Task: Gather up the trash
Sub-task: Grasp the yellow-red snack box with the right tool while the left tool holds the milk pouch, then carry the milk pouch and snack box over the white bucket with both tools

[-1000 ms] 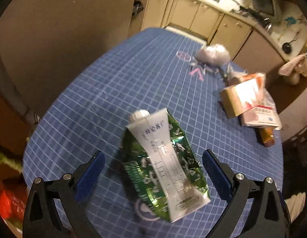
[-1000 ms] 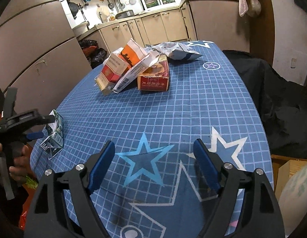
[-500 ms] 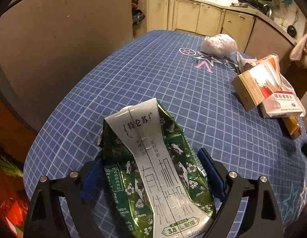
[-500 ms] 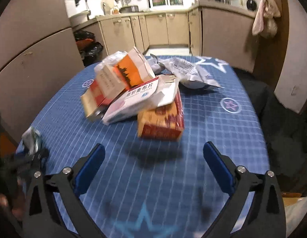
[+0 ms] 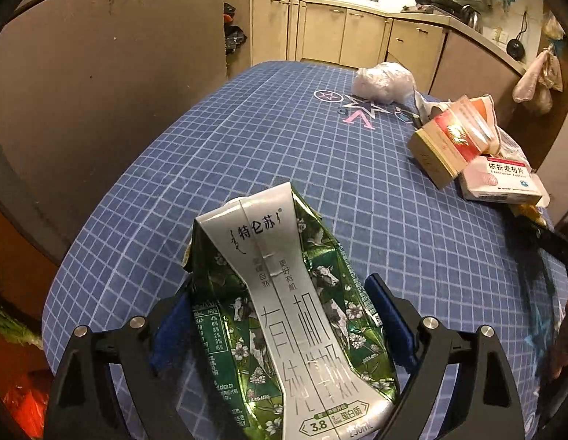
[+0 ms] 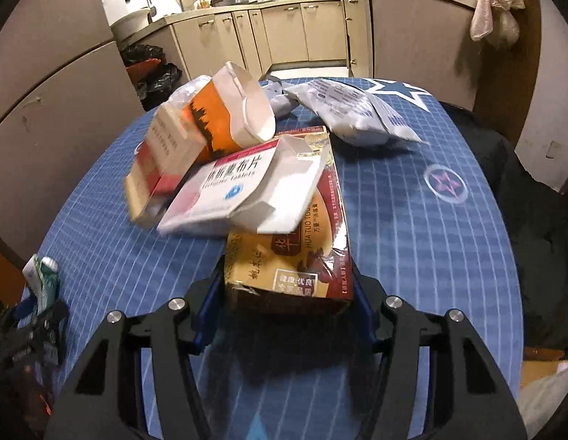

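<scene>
A crumpled green-and-silver milk carton [image 5: 269, 242] stands between the blue pads of my left gripper [image 5: 280, 289], which is shut on its lower sides above the blue checked tablecloth [image 5: 247, 128]. In the right wrist view a red-and-gold box [image 6: 295, 256] lies at the bottom of a pile. My right gripper [image 6: 285, 282] is closing on it, and both pads meet its sides. A white medicine box [image 6: 239, 187] and an orange-and-white box [image 6: 195, 132] lean on top of it. The left gripper with the carton [image 6: 45, 278] shows at the table's left edge.
A silver-white pouch [image 6: 353, 113] lies behind the pile and a crumpled clear plastic bag [image 5: 383, 80] sits at the table's far end. Black rubbish bags [image 6: 151, 69] stand on the floor by the beige cabinets. A dark cloth-covered seat [image 6: 533, 201] is at the table's right.
My left gripper closed on the milk carton, which lay on the cloth between open jaws. My right gripper travelled across the table to the pile and narrowed around the red-and-gold box.
</scene>
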The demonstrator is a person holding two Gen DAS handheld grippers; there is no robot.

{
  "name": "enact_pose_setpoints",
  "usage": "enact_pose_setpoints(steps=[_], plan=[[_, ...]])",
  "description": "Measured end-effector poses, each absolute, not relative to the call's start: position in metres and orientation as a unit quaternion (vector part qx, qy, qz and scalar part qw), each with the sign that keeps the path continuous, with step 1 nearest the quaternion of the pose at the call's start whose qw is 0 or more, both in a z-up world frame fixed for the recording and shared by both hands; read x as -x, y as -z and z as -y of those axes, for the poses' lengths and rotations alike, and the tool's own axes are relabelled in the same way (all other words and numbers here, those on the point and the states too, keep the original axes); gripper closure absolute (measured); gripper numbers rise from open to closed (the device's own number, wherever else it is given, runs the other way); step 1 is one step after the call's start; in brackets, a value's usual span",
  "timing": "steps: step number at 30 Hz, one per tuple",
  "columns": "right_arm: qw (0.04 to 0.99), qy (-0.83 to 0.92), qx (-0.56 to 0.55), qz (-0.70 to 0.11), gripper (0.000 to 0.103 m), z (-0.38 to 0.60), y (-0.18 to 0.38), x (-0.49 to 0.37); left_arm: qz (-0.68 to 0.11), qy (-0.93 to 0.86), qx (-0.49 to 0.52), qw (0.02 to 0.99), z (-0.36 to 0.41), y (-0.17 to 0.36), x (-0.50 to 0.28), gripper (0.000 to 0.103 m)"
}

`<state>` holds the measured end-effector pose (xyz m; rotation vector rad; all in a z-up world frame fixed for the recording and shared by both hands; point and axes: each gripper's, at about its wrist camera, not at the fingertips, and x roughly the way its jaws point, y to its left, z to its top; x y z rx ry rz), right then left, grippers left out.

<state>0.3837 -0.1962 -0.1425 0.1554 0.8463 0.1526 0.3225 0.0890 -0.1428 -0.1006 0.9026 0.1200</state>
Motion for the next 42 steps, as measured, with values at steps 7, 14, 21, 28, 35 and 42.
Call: enact_pose_setpoints(steps=[7, 14, 21, 28, 35, 42], plan=[[0.921, -0.037, -0.027, -0.388, 0.047, 0.197, 0.138, -0.316, -0.438, -0.041, 0.052, 0.896, -0.095, 0.140, -0.302, 0.014], [0.934, 0.026, 0.030, -0.355, 0.047, 0.198, 0.135, -0.266, -0.428, -0.030, 0.050, 0.902, -0.098, 0.133, -0.283, 0.014], [0.948, 0.039, 0.009, -0.315, 0.047, 0.203, 0.119, -0.236, -0.408, -0.018, 0.057, 0.911, -0.102, 0.118, -0.269, 0.014], [0.954, 0.004, 0.021, -0.299, 0.047, 0.177, 0.110, -0.226, -0.391, -0.011, 0.047, 0.919, -0.093, 0.103, -0.261, 0.014], [0.956, -0.004, 0.017, -0.294, 0.047, 0.173, 0.109, -0.216, -0.378, 0.008, 0.033, 0.925, -0.072, 0.090, -0.260, 0.014], [0.959, 0.007, 0.011, -0.282, 0.047, 0.181, 0.103, -0.201, -0.368, 0.036, 0.002, 0.929, -0.039, 0.082, -0.261, 0.014]])
